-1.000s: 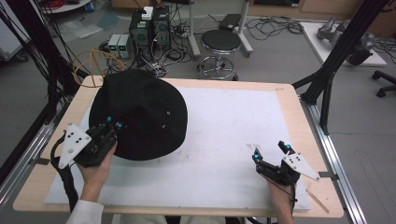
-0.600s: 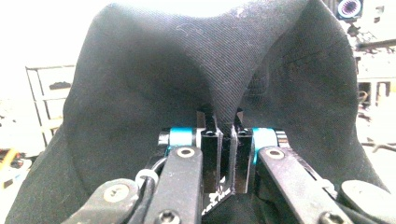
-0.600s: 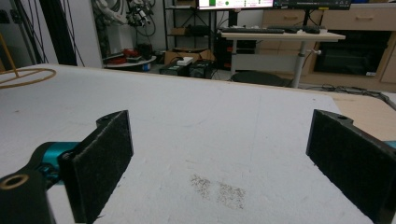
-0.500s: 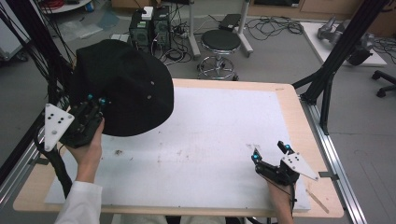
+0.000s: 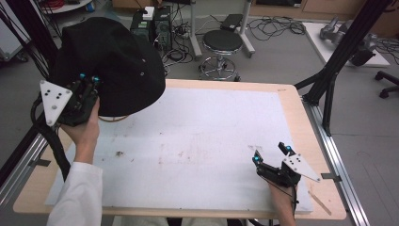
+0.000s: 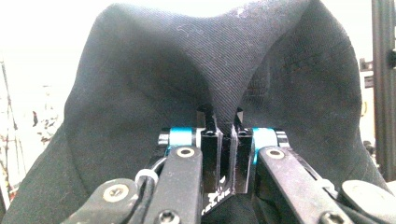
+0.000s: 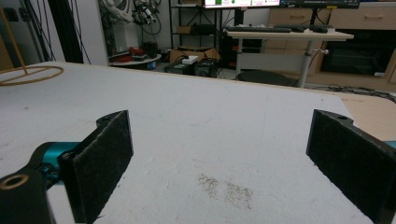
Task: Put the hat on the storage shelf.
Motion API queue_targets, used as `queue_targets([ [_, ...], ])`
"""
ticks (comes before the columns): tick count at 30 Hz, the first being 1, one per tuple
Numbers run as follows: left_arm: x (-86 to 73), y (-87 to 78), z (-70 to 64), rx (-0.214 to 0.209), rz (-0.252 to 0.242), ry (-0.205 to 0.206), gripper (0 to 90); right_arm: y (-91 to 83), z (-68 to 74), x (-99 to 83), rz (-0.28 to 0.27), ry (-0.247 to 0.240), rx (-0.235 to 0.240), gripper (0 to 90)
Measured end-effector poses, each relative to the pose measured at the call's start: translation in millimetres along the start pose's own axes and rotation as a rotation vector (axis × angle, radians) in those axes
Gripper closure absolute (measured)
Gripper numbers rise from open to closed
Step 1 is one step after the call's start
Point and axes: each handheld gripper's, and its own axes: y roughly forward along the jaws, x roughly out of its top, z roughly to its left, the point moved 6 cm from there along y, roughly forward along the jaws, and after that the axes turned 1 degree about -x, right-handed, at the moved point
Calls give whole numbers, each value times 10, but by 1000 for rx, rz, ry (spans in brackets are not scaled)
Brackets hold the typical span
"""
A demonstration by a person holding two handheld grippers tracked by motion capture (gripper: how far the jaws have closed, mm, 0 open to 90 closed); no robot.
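Overhead, black hat (image 5: 110, 63) lifted off the white mat (image 5: 197, 141), hanging over the table's far-left corner from the left gripper (image 5: 87, 81). Closer in, left gripper view: jaws pressed together on a pinched fold of the hat's (image 6: 205, 79) cloth, crown draped behind. Near the front right edge, right gripper (image 5: 270, 155) resting low, jaws spread wide, nothing between. Right gripper view adds a thin orange wire ring (image 7: 30, 73) standing on the mat's far side.
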Motion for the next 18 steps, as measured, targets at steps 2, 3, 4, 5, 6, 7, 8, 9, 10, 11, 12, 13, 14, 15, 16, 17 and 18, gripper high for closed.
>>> queue_targets([
  [2, 16, 68, 52, 12, 4, -3, 860, -3, -3, -1, -1, -1, 2, 64],
  [3, 27, 143, 120, 23, 16, -30, 860, -3, -3, -2, 1, 0, 3, 64],
  [4, 27, 143, 120, 23, 16, -30, 860, -3, -3, -2, 1, 0, 3, 64],
  [5, 38, 198, 177, 33, 25, -44, 860, -8, 1, -4, 4, 6, 4, 64],
  [6, 41, 215, 199, 36, 28, -44, 860, -13, 0, 1, 0, 6, 3, 64],
  [7, 47, 281, 288, 57, 41, -60, 860, -18, 3, 3, -2, 8, 4, 64],
  [8, 47, 281, 288, 57, 41, -60, 860, -18, 3, 3, -2, 8, 4, 64],
  [9, 43, 334, 379, 81, 56, -67, 860, -21, 7, 6, -4, 7, 5, 64],
  [10, 43, 334, 379, 81, 56, -67, 860, -21, 7, 6, -4, 7, 5, 64],
  [11, 28, 378, 465, 107, 66, -65, 860, -20, 7, 6, -5, 5, 5, 64],
  [12, 28, 378, 465, 107, 66, -65, 860, -19, 8, 6, -4, 5, 5, 64],
  [13, -8, 431, 547, 121, 75, -76, 860, -17, 6, 6, -5, 4, 6, 64],
  [14, -8, 431, 547, 121, 75, -76, 860, -15, 5, 5, -4, 2, 8, 64],
  [15, -74, 496, 619, 129, 92, -100, 860, -14, 4, 5, -4, -1, 8, 64],
  [16, -74, 496, 619, 129, 92, -100, 860, -12, 4, 6, -6, -1, 8, 64],
  [17, -153, 570, 683, 143, 118, -114, 860, -11, 5, 7, -6, 2, 8, 64],
  [18, -153, 570, 683, 143, 118, -114, 860, -10, 4, 6, -5, 0, 9, 64],
])
